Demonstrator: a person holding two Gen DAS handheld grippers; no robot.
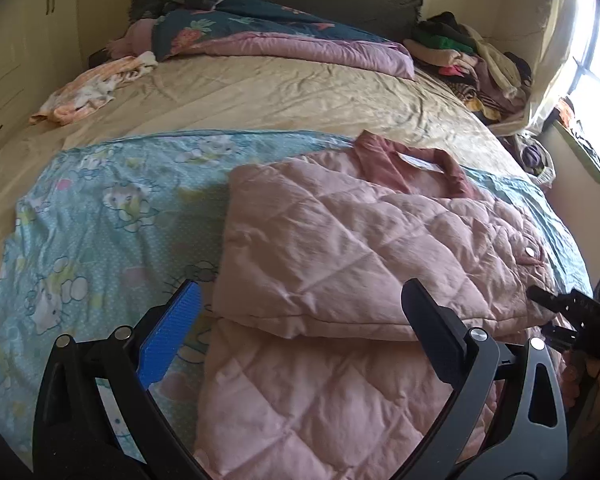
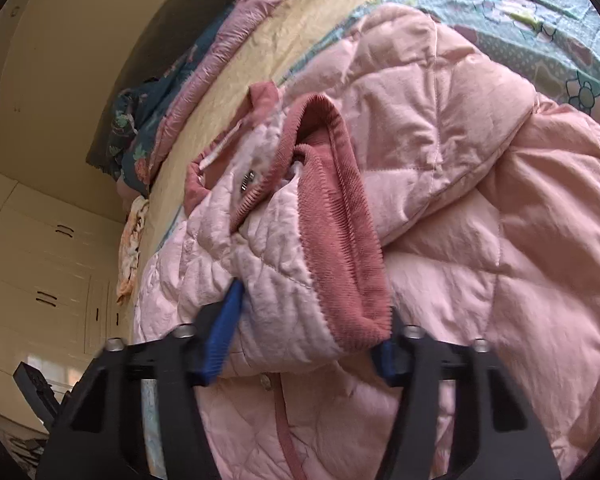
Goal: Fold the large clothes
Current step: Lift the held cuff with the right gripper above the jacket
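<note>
A pink quilted jacket [image 1: 340, 248] lies partly folded on a blue cartoon-print sheet [image 1: 100, 216] on the bed, its darker pink collar [image 1: 412, 160] at the far side. My left gripper [image 1: 304, 304] is open and empty, hovering just above the jacket's near folded edge. In the right wrist view my right gripper [image 2: 308, 320] is shut on the jacket's sleeve end [image 2: 284, 264], which has a dark pink ribbed cuff [image 2: 340, 248]. It holds the sleeve over the jacket body [image 2: 500, 220]. The right gripper also shows at the left wrist view's right edge [image 1: 560, 312].
A beige bedsheet [image 1: 260, 96] covers the bed beyond. A pink and dark floral quilt [image 1: 260, 36] lies by the headboard. A small orange-white garment [image 1: 92, 92] lies far left. A clothes pile [image 1: 472, 64] sits far right by the window. Wardrobes [image 2: 40, 280] stand along the wall.
</note>
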